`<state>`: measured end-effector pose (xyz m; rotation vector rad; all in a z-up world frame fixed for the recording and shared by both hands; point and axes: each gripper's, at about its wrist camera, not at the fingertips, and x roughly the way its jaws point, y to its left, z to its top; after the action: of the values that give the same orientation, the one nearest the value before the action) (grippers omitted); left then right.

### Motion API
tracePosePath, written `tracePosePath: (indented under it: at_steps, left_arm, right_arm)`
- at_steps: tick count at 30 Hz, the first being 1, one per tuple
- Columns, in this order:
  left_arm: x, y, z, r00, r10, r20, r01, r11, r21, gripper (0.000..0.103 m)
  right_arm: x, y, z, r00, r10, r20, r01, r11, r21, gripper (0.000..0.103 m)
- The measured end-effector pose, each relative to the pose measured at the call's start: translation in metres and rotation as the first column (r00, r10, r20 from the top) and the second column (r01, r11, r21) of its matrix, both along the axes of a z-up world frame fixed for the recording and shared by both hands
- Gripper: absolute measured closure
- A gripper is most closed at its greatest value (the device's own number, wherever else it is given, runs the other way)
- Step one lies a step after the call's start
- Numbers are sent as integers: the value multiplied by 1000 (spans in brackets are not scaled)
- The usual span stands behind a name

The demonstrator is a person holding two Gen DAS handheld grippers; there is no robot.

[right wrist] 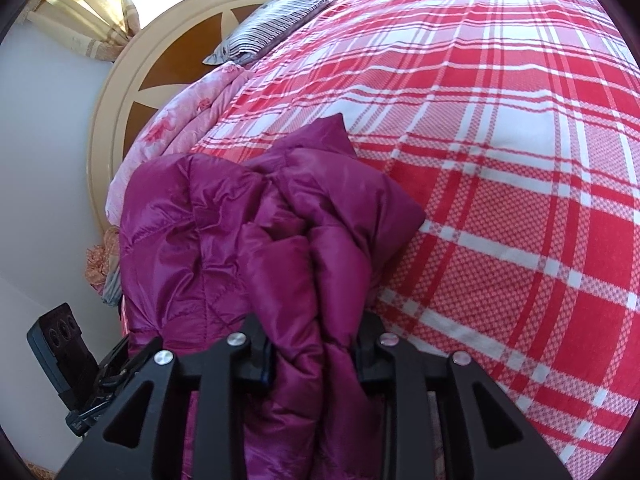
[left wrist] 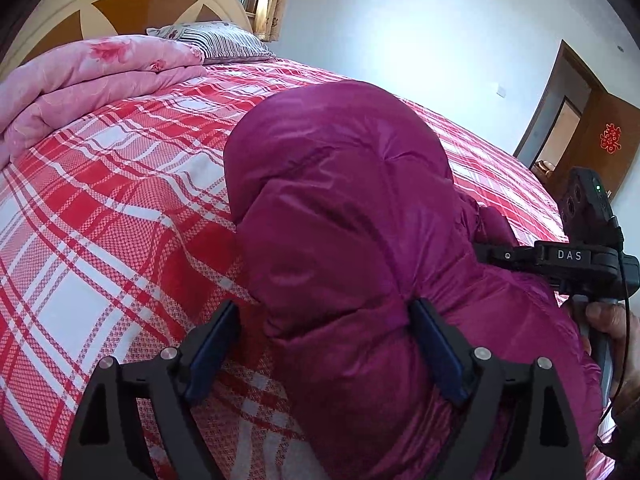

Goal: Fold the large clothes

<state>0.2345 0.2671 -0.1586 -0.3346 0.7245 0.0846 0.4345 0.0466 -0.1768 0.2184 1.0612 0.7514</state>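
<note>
The magenta puffer jacket point(left wrist: 344, 208) sits bunched in a puffy heap on the red plaid bed point(left wrist: 120, 200), close to the bed's near edge, well short of the headboard end. Left claw point(left wrist: 324, 340) stands spread wide: its right pad brushes the jacket's fabric, its left pad hangs clear over the sheet, nothing pinched. Over on the other side, the right claw point(right wrist: 316, 356) is clamped on a thick fold of that jacket, quilted fabric squeezed between the pads and spilling down past them. Up at the headboard end lie a folded pink floral quilt point(left wrist: 80, 80) and a striped pillow point(left wrist: 224, 40), both well apart from the jacket.
</note>
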Motion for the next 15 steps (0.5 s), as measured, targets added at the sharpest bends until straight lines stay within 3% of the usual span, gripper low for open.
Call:
tracePosePath:
  at_steps: [7, 10, 12, 15]
  left_arm:
    - [-6, -7, 10, 1000, 28, -13, -27, 998, 53, 14]
    - [-10, -7, 15, 999, 33, -11, -33, 997, 63, 14]
    - [-19, -7, 25, 999, 44, 7, -44, 996, 76, 15]
    - [-36, -9, 45, 997, 47, 58, -53, 993, 107, 15]
  right_arm:
    - [-3, 5, 4, 1000, -12, 23, 14, 998, -62, 68]
    - [-8, 6, 8, 998, -36, 57, 42, 994, -101, 56]
    - [-11, 3, 11, 993, -83, 82, 94, 985, -143, 30]
    - [-20, -5, 26, 984, -119, 130, 138, 979, -147, 29]
